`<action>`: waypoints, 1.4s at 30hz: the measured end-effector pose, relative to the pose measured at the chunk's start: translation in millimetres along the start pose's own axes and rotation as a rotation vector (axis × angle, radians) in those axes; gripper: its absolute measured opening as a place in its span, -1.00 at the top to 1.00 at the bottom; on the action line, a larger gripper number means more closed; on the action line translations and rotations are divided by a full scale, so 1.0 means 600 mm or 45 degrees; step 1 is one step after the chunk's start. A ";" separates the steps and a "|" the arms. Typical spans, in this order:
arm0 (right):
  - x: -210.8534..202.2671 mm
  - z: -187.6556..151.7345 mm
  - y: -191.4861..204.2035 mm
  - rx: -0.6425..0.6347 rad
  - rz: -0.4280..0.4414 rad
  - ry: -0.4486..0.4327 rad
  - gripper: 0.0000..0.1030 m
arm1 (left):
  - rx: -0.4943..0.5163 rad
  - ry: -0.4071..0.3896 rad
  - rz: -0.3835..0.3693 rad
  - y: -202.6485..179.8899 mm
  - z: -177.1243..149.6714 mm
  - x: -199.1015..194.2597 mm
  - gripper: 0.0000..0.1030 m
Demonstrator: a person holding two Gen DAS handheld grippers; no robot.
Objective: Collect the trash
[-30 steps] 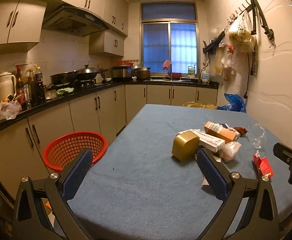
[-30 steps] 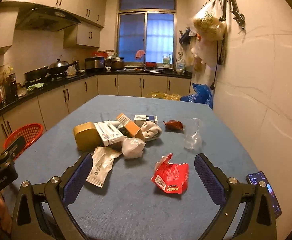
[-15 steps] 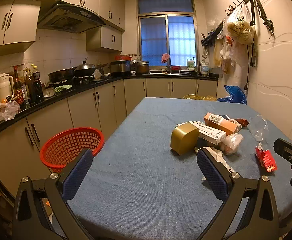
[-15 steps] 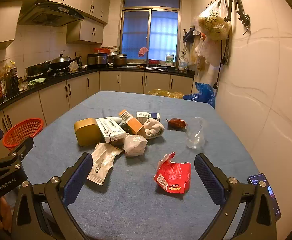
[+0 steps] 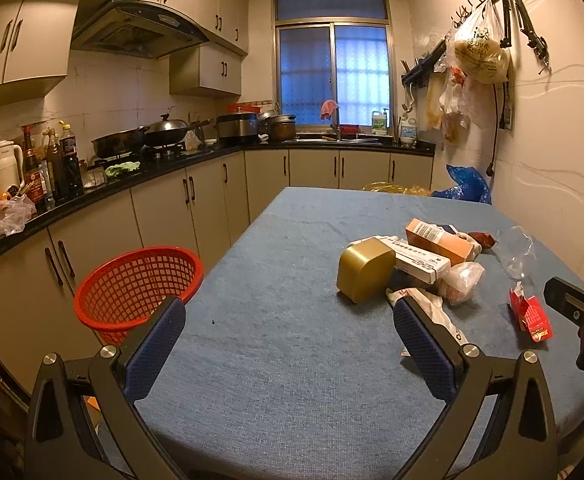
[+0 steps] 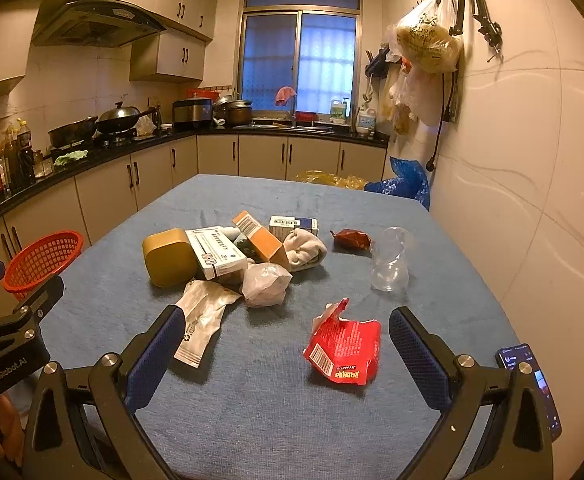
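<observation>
Both claws hover low over the near edge of the desk (image 6: 252, 420), which is covered in a blue, napped cloth. The right claw (image 6: 284, 352) is spread wide and empty, its ribbed blue pads flanking the torn red foil wrapper (image 6: 343, 356), which lies crumpled and flat on the cloth just ahead; judged, this wrapper is the first pick, being nearest and apart from the rest. The left claw (image 5: 288, 344) is likewise spread and holds nothing. The remaining trash sits heaped mid-desk: a rounded gold tin (image 6: 168, 258), a white carton (image 6: 216, 254) and an orange carton (image 6: 260, 240) leaning against one another, a knotted translucent bag (image 6: 266, 284), a flat white paper pouch (image 6: 204, 320) and a clear, crushed plastic bottle (image 6: 389, 260) standing apart to the right. The red mesh basket (image 5: 136, 284), rigid plastic lattice, stands off the desk's left edge, presumably the receptacle. A phone (image 6: 531, 384) lies at the right corner.
</observation>
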State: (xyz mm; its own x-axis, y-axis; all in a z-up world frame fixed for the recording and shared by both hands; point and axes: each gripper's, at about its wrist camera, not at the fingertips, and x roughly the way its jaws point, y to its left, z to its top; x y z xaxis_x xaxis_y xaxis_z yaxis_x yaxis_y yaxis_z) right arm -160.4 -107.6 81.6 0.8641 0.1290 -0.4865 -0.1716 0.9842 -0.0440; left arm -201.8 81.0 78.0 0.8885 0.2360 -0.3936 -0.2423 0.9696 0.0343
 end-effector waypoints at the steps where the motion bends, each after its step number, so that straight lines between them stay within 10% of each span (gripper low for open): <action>1: 0.001 0.000 0.000 -0.001 0.001 0.003 -1.00 | -0.001 0.000 -0.003 0.001 0.001 0.000 -1.00; 28: 0.015 0.003 -0.014 0.029 0.035 0.037 -1.00 | 0.027 0.037 -0.012 -0.008 0.000 0.014 -1.00; 42: 0.064 0.010 -0.142 0.332 0.172 0.184 -0.79 | 0.065 0.324 -0.327 -0.064 0.040 0.094 -0.98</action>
State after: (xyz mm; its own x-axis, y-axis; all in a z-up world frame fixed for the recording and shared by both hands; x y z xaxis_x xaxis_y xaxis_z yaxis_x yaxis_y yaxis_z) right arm -110.0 -185.7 71.9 0.7624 0.2604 -0.5925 -0.1373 0.9597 0.2451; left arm -132.9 58.5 76.5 0.7909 -0.0331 -0.6110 0.0014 0.9986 -0.0523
